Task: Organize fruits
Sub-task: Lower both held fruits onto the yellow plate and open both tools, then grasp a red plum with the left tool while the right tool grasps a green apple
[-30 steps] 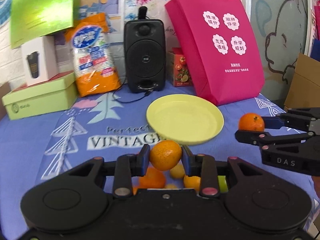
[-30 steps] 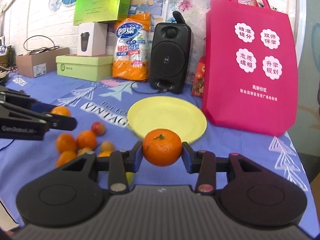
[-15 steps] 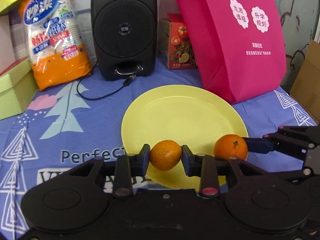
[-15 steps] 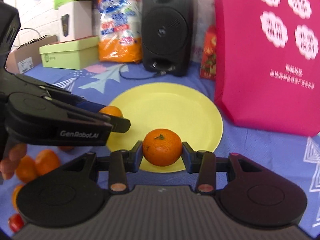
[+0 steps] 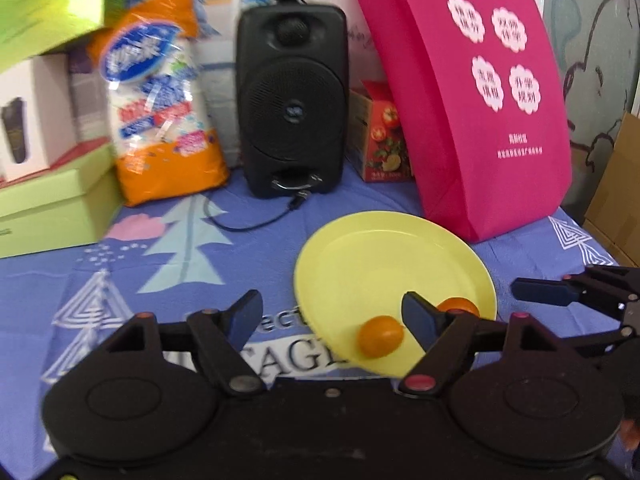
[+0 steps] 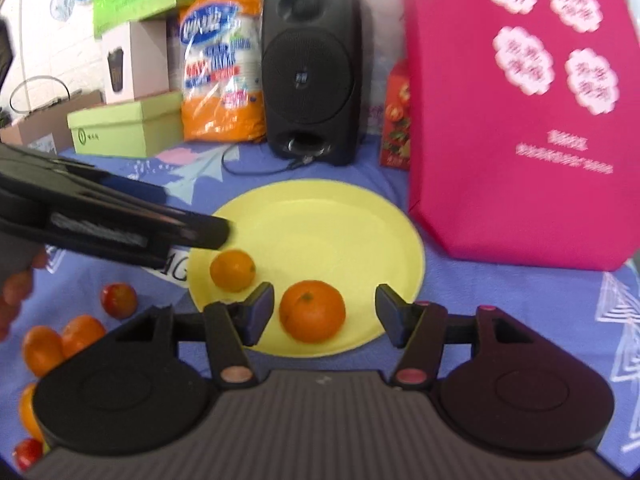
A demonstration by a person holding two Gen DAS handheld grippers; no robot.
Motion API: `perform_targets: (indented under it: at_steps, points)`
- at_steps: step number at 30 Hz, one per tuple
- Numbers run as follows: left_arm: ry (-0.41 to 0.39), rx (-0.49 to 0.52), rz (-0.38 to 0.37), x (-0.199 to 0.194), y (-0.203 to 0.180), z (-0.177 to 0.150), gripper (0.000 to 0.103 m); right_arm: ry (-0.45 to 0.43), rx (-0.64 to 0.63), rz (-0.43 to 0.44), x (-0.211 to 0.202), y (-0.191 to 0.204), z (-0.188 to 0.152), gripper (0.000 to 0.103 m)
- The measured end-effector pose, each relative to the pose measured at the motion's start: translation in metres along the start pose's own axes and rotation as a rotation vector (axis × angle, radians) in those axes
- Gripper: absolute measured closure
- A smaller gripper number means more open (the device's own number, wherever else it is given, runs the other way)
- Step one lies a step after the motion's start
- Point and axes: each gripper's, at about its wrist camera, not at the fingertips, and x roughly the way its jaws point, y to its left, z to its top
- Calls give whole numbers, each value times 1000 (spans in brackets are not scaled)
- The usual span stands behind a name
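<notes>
Both grippers angled down over the yellow plate (image 6: 340, 220) on the blue printed tablecloth (image 5: 168, 248). Left gripper (image 5: 332, 316) spread wide, jaws just been opening, nothing pressed between the pads; small orange (image 5: 380, 337) sitting free on the plate's near edge, close to the right-hand finger but clear of it. Seen from the right wrist camera, that same small orange (image 6: 233, 271) resting on the plate's left side, just under the tip of the left gripper (image 6: 216, 232) reaching in from the left.

Right gripper (image 6: 325, 316) also parted, jaws just been opening; big orange (image 6: 312, 311) lying on the plate's front part between the two fingers, a gap visible on either side, no pad touching it. In the left wrist view, big orange (image 5: 458, 306) half hidden behind a finger, right gripper (image 5: 540, 312) poking in from the right edge, just off the plate rim.

Loose fruit (image 6: 60, 340) clustered on the cloth at far left, off the plate. Behind the plate: black speaker (image 5: 292, 96), pink tote bag (image 5: 480, 100).
</notes>
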Motion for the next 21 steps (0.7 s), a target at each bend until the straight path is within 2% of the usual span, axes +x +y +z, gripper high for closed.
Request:
perform_targets:
  at_steps: [4,8,12,15,21]
  points:
    - [-62,5,49,-49,11,-26,26,-42,13,14,-38,3,-15,48]
    - [-84,-21,80,-89,18,-55,26,-63,7,53,-73,14,-37,48]
    - [-87,-45,93,-123,17,-89,26,-49,-26,109,-97,32,-60,48]
    - [-82,-32,83,-142,7,-113,28,-35,-74,132,-110,49,-77,48]
    - [-66,83,37,-155,-37,-152,28,5,-127,108,-113,64,-96,48]
